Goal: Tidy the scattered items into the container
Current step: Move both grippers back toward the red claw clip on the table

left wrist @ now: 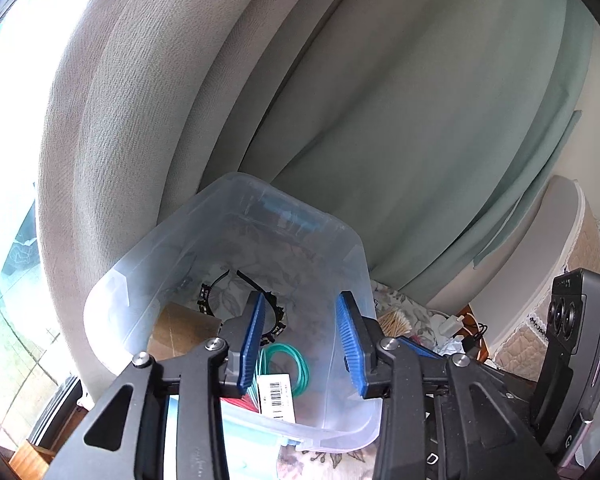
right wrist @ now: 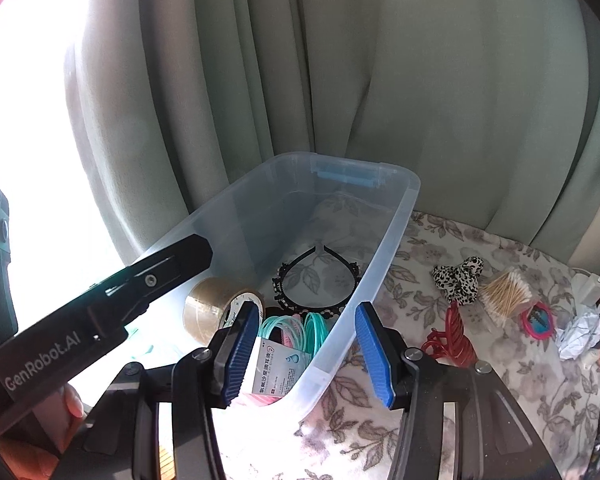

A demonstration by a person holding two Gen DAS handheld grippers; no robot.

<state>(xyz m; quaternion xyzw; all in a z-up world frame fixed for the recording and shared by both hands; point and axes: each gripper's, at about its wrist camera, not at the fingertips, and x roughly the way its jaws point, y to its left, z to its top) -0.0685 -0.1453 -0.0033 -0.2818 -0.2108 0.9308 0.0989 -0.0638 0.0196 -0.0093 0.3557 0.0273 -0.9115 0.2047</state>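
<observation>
Floral cloth by green curtains. Left gripper [left wrist: 302, 344] gapes empty above the clear bin [right wrist: 384, 256] that holds tape roll [right wrist: 220, 312] and black headband [right wrist: 320, 276]; right gripper [right wrist: 306, 354], apart, straddles its wall, so closing may snag it. Red cord [right wrist: 450, 336], scrunchie [right wrist: 458, 278], cotton swabs [right wrist: 504, 294] lie outside.

Floral cloth [right wrist: 440, 364] carries it all. Clear bin [right wrist: 384, 248] sits on it, red cord [right wrist: 454, 338] just beside. Spotted scrunchie [right wrist: 460, 278], cotton swabs [right wrist: 504, 294] and crumpled paper [right wrist: 580, 332] lie further right.

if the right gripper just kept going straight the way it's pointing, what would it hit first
Most likely the near right wall of the clear container: the open right gripper straddles that wall. Depth is hard to judge.
</observation>
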